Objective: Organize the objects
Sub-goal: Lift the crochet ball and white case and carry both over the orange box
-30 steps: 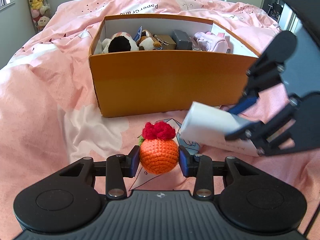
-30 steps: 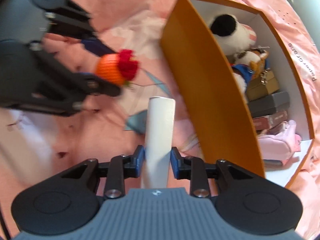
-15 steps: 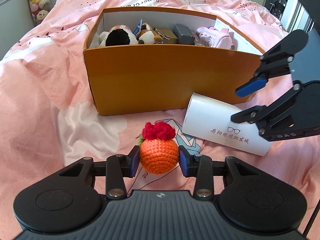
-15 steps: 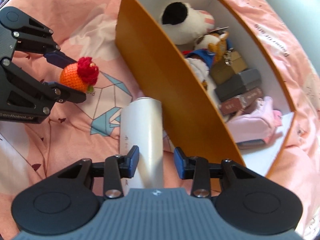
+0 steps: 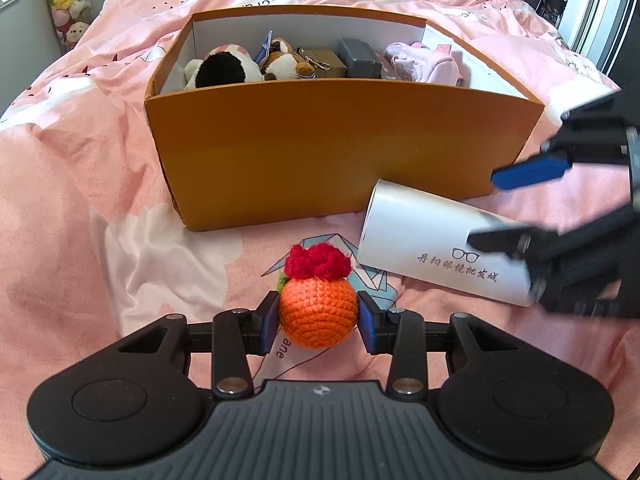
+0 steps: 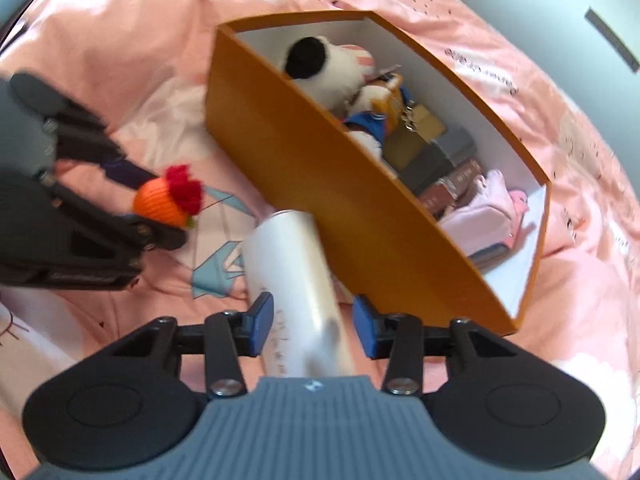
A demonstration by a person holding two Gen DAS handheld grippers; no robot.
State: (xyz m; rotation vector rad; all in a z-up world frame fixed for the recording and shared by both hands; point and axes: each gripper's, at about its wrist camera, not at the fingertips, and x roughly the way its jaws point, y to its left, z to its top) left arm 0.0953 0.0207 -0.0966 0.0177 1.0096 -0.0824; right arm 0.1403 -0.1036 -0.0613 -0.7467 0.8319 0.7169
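The left gripper (image 5: 318,318) is clamped on one crocheted orange ball (image 5: 318,316), round and woolly, with a red knitted tuft on top and a bit of green at the side; its two blue pads press on the ball from both sides, just above the bedcover. The right gripper (image 6: 313,322) is opening: its two blue pads stand apart from one white tube (image 6: 298,292), which lies between them on the bed, and there is a gap on each side. This tube is a smooth cylinder and it lies just beside the front wall of the box; in the left wrist view it (image 5: 442,250) carries a small drawing of glasses and one line of Chinese characters. Behind both things stands one orange cardboard box (image 5: 340,148), open on top and white inside. In it I count two plush toys, one black and white and one brown and white, then some small rectangular boxes in brown, grey and dark red, whose number I cannot tell, and one pale pink soft pouch at the right end. All rests on one pink bedcover (image 5: 80,200), soft and wrinkled, printed with blue paper cranes and the words "Paper Crane". A few plush toys stand far at the left wall.
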